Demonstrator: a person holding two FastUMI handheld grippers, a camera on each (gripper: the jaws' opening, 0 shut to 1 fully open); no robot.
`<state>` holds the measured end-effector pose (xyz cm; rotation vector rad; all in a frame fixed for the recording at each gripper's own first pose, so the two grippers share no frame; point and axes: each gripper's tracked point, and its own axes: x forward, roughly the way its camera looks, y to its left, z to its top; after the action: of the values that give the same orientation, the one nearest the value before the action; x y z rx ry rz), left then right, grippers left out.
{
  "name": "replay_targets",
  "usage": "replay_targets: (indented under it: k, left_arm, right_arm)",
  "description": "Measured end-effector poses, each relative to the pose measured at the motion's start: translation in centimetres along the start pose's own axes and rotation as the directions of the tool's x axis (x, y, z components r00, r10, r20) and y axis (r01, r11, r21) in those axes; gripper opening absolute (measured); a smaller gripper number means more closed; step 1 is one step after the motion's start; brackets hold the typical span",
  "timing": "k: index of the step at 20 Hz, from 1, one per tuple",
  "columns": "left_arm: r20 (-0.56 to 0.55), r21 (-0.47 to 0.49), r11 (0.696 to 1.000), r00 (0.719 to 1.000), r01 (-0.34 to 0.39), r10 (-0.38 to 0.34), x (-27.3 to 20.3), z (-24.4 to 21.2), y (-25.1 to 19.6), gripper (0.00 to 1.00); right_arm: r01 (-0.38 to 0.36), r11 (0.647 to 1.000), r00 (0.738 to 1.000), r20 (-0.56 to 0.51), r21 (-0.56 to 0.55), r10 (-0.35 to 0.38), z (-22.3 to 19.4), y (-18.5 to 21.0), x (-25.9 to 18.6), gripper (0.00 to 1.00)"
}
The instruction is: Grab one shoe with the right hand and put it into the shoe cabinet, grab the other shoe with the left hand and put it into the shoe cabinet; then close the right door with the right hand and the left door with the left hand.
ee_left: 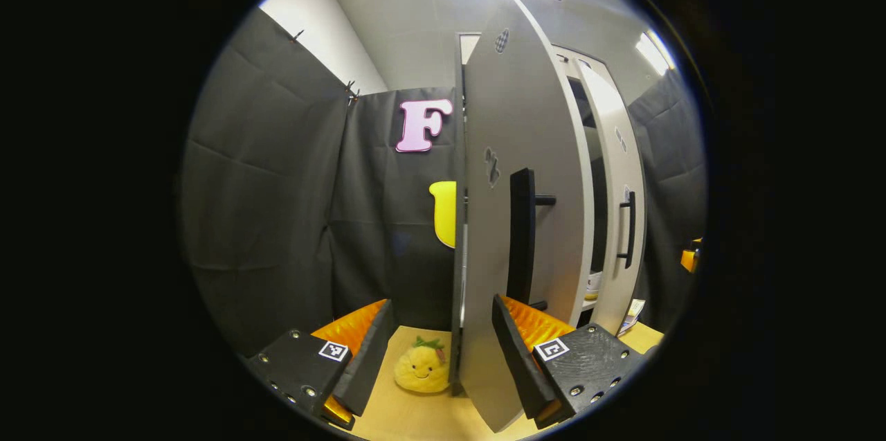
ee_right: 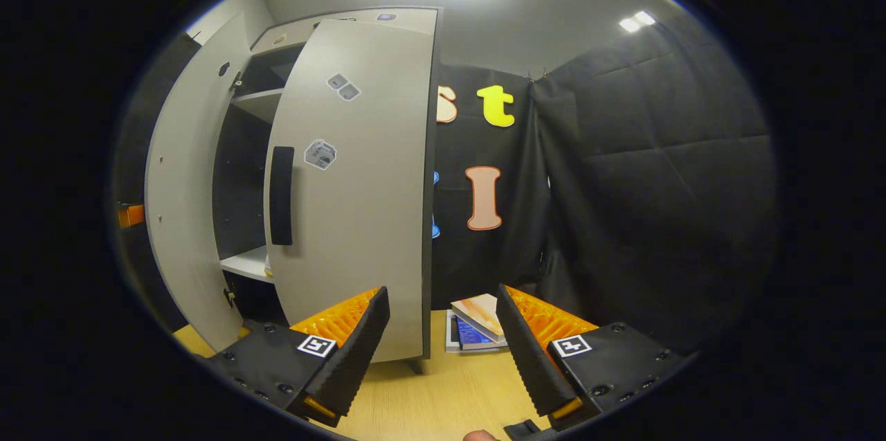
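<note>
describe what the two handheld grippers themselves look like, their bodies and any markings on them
The left gripper and the right gripper look alike: each has two flat wedge-shaped fingers backed by ribbed orange pieces, mounted on black textured blocks with visible screws. Each block carries a small square black-and-white marker tag.

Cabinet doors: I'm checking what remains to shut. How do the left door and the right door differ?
In the right gripper view the right door shows its outer face, with a handle and stickers; the left door shows its inner face. A plush toy sits by the left door's foot, while books lie by the right door's. Both are grey, tall and open.
</note>
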<state>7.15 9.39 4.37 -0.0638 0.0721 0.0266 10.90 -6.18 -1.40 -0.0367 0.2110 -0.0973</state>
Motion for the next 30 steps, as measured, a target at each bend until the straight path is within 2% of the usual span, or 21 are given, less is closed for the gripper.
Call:
replay_targets:
  k: [7, 14, 17, 20, 25, 30]
  left_arm:
    - [0.001, -0.026, 0.998, 0.999, 0.053, -0.053, 1.9, 0.0, -4.1, 0.78]
    - [0.013, -0.035, 0.991, 0.991, 0.130, -0.130, 4.2, -0.2, -11.2, 0.78]
    - [0.016, -0.019, 0.991, 0.991, 0.134, -0.134, 5.3, -0.4, -13.2, 0.79]
    - [0.020, -0.013, 0.991, 0.991, 0.130, -0.130, 5.2, -0.4, -13.3, 0.79]
    - [0.025, -0.015, 0.993, 0.993, 0.115, -0.114, 4.7, 0.0, -13.5, 0.79]
    - [0.057, 0.050, 0.996, 0.996, 0.072, -0.075, 0.7, 1.3, -13.1, 0.79]
  right_arm:
    - [0.002, 1.000, 1.000, -0.022, -0.009, -0.002, -0.9, -1.8, -0.8, 0.97]
    - [0.041, 0.999, 0.998, -0.046, -0.014, -0.042, -2.1, -4.9, -2.0, 0.97]
    - [0.062, 0.998, 0.997, -0.055, -0.015, -0.062, -2.4, -6.1, -2.8, 0.97]
    - [0.074, 0.997, 0.995, -0.061, -0.019, -0.075, -2.8, -6.9, -3.5, 0.97]
    - [0.042, 0.999, 0.998, -0.055, -0.017, -0.043, -2.8, -6.8, -3.7, 0.98]
    - [-0.044, 0.999, 0.999, -0.013, 0.010, 0.044, -1.8, -5.8, -3.8, 0.97]
